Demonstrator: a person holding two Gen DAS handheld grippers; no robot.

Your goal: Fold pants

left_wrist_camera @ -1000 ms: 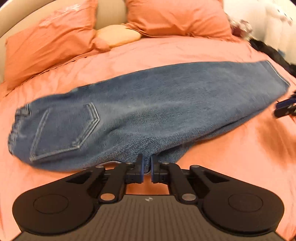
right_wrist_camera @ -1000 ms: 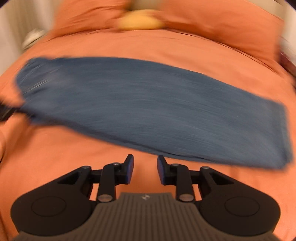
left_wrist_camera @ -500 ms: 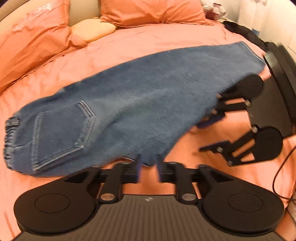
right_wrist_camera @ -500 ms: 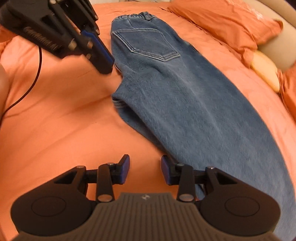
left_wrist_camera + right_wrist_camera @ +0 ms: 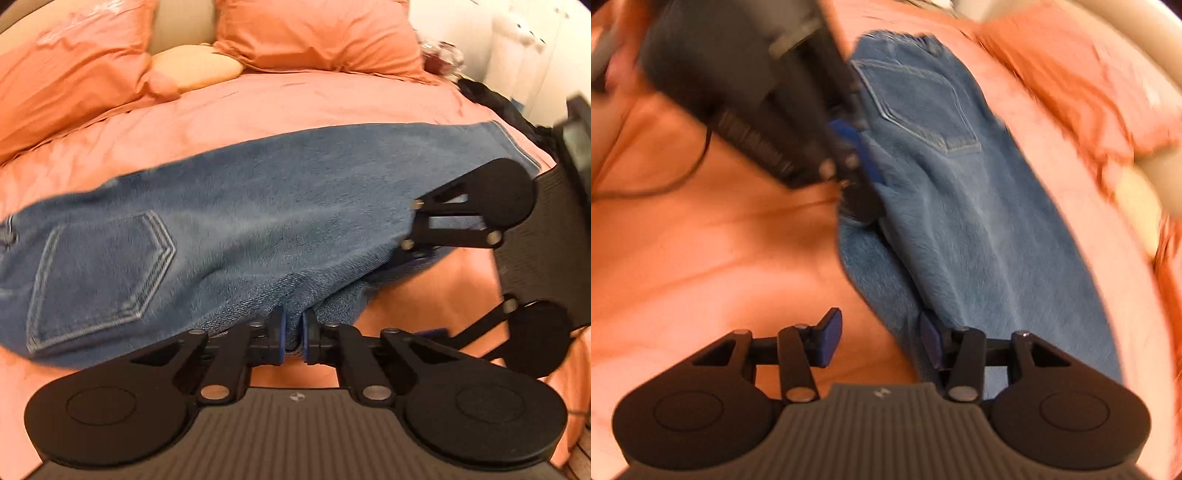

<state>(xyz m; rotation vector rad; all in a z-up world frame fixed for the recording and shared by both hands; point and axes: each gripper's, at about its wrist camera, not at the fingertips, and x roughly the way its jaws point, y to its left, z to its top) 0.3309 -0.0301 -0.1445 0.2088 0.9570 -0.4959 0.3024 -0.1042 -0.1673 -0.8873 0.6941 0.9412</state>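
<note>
Left wrist view: blue denim pants (image 5: pixel 236 236) lie folded lengthwise across an orange-sheeted bed (image 5: pixel 258 110), waistband toward 9 o'clock, hem toward 2 o'clock, a stitched back pocket (image 5: pixel 99 280) facing up at 8 o'clock. At 6 o'clock the left claw (image 5: pixel 293 334) is pinched nearly closed on the near edge of the denim, the cloth bunched between its blue pads. The right claw (image 5: pixel 421 291) enters from 3 o'clock with its fingers spread wide, the upper finger (image 5: pixel 413 254) lying on the pants near the leg's lower edge, the lower one over the sheet. Two orange pillows (image 5: pixel 314 33) and a pale yellow cushion (image 5: pixel 195 68) sit at the head of the bed around 12 o'clock, and dark clothing (image 5: pixel 491 99) lies at the bed's edge at 2 o'clock. Right wrist view, blurred by motion: the pants (image 5: pixel 979 221) run from 12 o'clock down to 5 o'clock, pocket (image 5: pixel 919 107) uppermost. The right claw (image 5: pixel 882 343) stands wide apart at 6 o'clock, its right-hand pad touching the pants' folded edge, its left-hand pad over bare bed (image 5: pixel 701 258) sheet. The left claw (image 5: pixel 862 192) reaches in from 10 o'clock and meets the denim's edge at the crotch fold, a black cable (image 5: pixel 665 184) trailing behind it across the sheet at 9 o'clock
</note>
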